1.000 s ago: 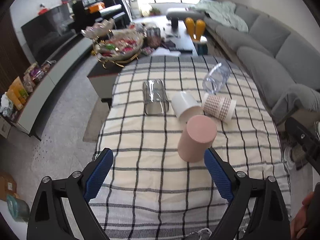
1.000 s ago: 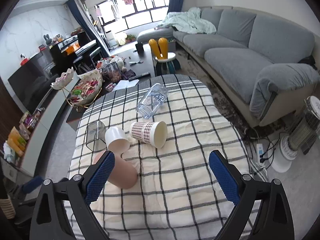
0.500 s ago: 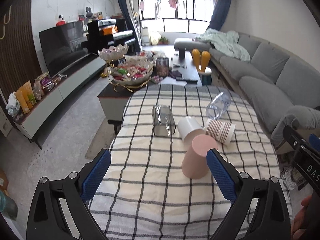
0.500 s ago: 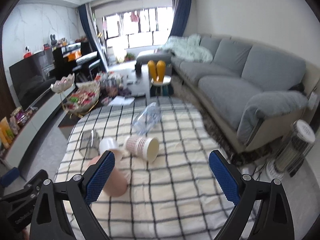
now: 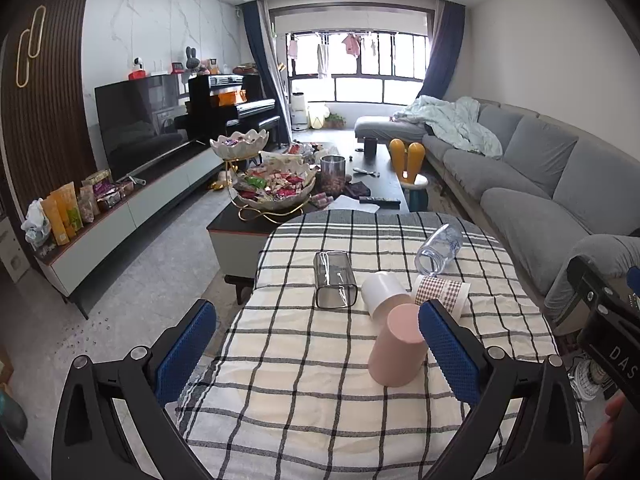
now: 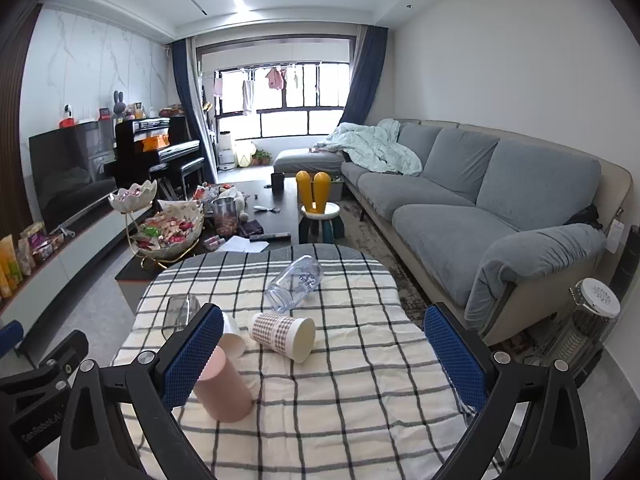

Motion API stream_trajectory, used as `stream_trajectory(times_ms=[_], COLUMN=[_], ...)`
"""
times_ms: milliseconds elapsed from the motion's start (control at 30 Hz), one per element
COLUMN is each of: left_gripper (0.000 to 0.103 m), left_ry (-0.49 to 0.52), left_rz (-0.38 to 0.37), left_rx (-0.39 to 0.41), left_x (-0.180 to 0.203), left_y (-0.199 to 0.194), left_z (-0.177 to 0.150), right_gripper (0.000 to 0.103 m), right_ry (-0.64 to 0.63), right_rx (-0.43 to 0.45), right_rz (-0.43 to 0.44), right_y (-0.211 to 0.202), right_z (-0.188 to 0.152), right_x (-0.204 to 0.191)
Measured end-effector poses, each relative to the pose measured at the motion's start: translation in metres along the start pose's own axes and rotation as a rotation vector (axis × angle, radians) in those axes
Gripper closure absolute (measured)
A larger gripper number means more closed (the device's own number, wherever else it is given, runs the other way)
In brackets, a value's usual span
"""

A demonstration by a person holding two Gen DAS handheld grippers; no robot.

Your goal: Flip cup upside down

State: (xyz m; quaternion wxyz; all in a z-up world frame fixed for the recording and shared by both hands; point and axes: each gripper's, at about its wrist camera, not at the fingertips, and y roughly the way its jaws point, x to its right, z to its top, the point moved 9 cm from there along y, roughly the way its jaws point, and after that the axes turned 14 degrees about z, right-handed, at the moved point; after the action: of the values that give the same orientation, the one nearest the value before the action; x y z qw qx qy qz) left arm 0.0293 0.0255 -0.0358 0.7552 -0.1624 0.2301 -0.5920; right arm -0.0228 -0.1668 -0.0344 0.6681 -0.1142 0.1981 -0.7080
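A pink cup (image 5: 396, 346) stands upside down on the checked tablecloth; it also shows in the right wrist view (image 6: 226, 388). Behind it lie on their sides a white cup (image 5: 384, 292), a checked paper cup (image 5: 442, 292) (image 6: 284, 334), a clear square glass (image 5: 334, 280) (image 6: 180, 312) and a clear bottle (image 5: 438, 248) (image 6: 296, 282). My left gripper (image 5: 316, 354) is open and empty, held above the near part of the table. My right gripper (image 6: 322, 360) is open and empty, raised over the table's right half.
The table with the checked cloth (image 5: 304, 380) is oval, its edges close at left and right. A dark coffee table (image 5: 280, 208) with a snack bowl stands beyond. A grey sofa (image 6: 480, 208) runs along the right. A heater (image 6: 588, 328) stands at right.
Both grippers have risen and tilted up from the table, so more of the room shows. The cups have not moved. Both grippers stay open.
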Motion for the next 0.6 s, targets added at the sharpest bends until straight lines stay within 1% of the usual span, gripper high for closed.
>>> stream_trajectory(times_ms=[233,600], left_gripper=[0.0,0.0], left_ry=[-0.021,-0.021], left_rz=[0.014,0.011], left_rx=[0.009,0.008], left_x=[-0.0051,-0.0053], left_y=[-0.0022,-0.003], left_z=[0.0026,0.0036], right_gripper=[0.002,0.002], right_ry=[0.011,0.011], right_rx=[-0.023,-0.023], right_rz=[0.014,0.015], right_y=[0.007,0.0075], right_z=[-0.0033,-0.0027], right_x=[-0.0014,-0.0007])
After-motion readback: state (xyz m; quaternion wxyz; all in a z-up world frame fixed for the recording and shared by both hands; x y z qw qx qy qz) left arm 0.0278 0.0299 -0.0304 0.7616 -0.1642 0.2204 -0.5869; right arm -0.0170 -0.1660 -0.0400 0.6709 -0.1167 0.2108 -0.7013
